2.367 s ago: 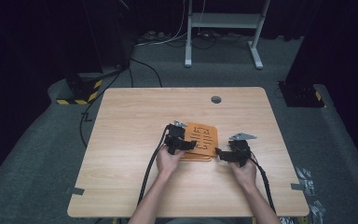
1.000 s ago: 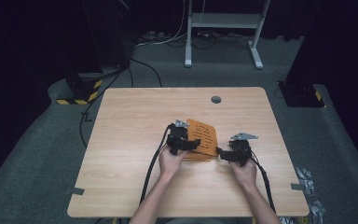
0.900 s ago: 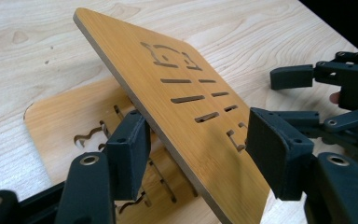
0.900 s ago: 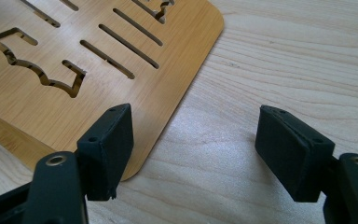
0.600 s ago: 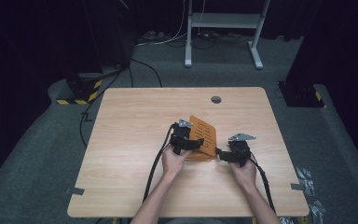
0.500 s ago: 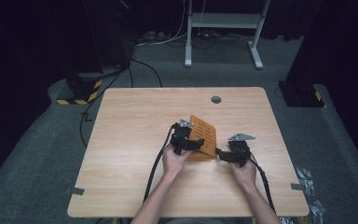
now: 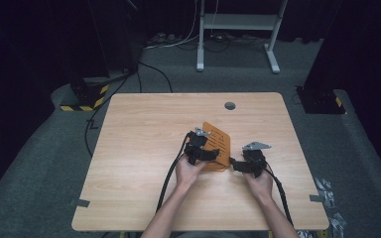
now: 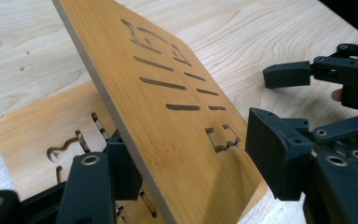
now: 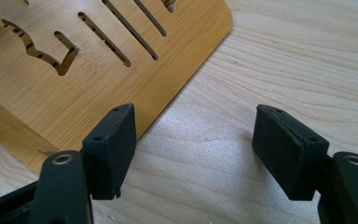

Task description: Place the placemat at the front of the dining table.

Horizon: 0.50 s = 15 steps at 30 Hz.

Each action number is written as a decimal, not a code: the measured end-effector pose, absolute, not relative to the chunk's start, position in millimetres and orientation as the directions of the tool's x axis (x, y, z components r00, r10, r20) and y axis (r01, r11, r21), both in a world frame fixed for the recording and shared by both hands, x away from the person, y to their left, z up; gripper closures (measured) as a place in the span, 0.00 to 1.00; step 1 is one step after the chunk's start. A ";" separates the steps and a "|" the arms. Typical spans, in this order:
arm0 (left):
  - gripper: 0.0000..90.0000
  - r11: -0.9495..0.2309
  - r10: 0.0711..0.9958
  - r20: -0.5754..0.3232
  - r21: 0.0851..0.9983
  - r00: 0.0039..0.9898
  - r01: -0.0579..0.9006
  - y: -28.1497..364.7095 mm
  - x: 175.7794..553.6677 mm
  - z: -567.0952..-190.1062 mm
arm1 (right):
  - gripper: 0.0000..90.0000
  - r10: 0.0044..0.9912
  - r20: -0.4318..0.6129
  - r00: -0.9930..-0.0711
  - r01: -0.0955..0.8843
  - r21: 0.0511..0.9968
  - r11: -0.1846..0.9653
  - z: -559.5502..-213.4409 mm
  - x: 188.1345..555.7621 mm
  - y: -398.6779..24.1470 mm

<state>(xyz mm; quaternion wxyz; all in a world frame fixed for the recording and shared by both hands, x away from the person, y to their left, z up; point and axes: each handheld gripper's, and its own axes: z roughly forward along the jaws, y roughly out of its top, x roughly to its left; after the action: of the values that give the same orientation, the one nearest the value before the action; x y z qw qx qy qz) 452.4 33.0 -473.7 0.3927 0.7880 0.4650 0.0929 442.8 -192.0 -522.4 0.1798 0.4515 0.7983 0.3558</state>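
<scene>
Slotted board [image 8: 158, 70] tilted between left tongs [image 8: 193, 161].

Both forearms come in from the table's near edge, hands well apart. The left gripper [image 7: 212, 151] points right across the table, its jaws apart. The right gripper [image 7: 236, 164] points left toward it, just beside it; its jaws have just been closing, yet they stand apart with nothing between them, the pads gripping nothing.
</scene>
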 end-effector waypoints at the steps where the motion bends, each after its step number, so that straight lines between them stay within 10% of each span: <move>1: 0.46 -0.262 0.806 -0.217 0.705 0.551 0.660 32.3 452.4 -474.5 | 0.34 0.849 0.034 -0.527 0.593 0.730 0.339 -522.5 442.8 -191.9; 15: 0.56 -0.224 0.785 -0.273 0.712 0.556 0.666 31.3 454.9 -476.0 | 0.34 0.848 -0.007 -0.530 0.584 0.723 0.370 -522.6 441.5 -188.3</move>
<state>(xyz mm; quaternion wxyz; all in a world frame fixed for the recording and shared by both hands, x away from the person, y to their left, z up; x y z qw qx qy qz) 454.9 31.3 -476.0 0.4139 0.7790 0.4654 0.0720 441.5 -188.3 -522.6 0.1933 0.4448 0.8048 0.3422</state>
